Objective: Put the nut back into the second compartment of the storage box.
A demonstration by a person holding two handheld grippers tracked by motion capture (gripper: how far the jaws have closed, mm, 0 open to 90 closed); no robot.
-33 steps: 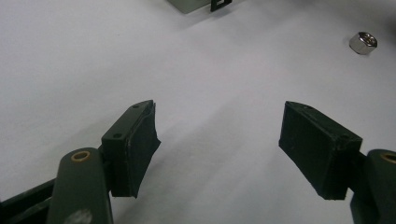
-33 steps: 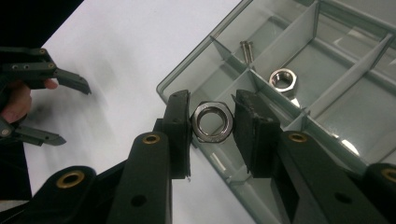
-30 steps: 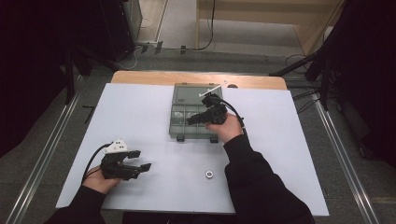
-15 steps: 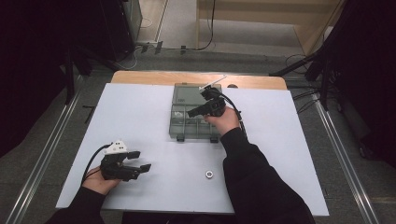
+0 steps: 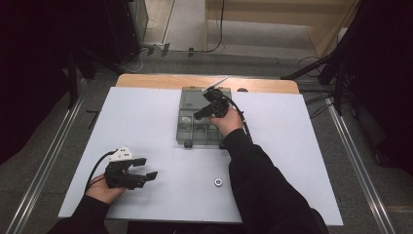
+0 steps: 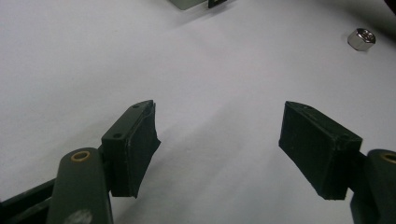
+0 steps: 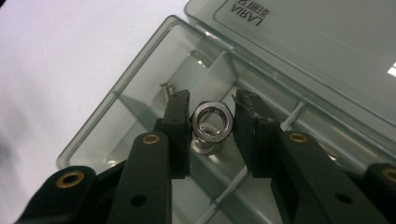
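My right gripper is shut on a silver hex nut, pinched by its flats between the two pads. It hangs over a near compartment of a grey see-through parts box whose lid lies open behind. In the high view the right gripper hovers over the box at mid-table. My left gripper rests open on the white sheet at the near left, and its jaws stand wide with nothing between them. A second hex nut lies loose on the sheet.
A screw and another small metal part lie in the box's compartments below the held nut. The white sheet covers a wooden table. Cables and dark stands sit on the floor beyond the far edge.
My right gripper has moved a little toward the far side and left over the box, still holding the nut. The left gripper has stayed put.
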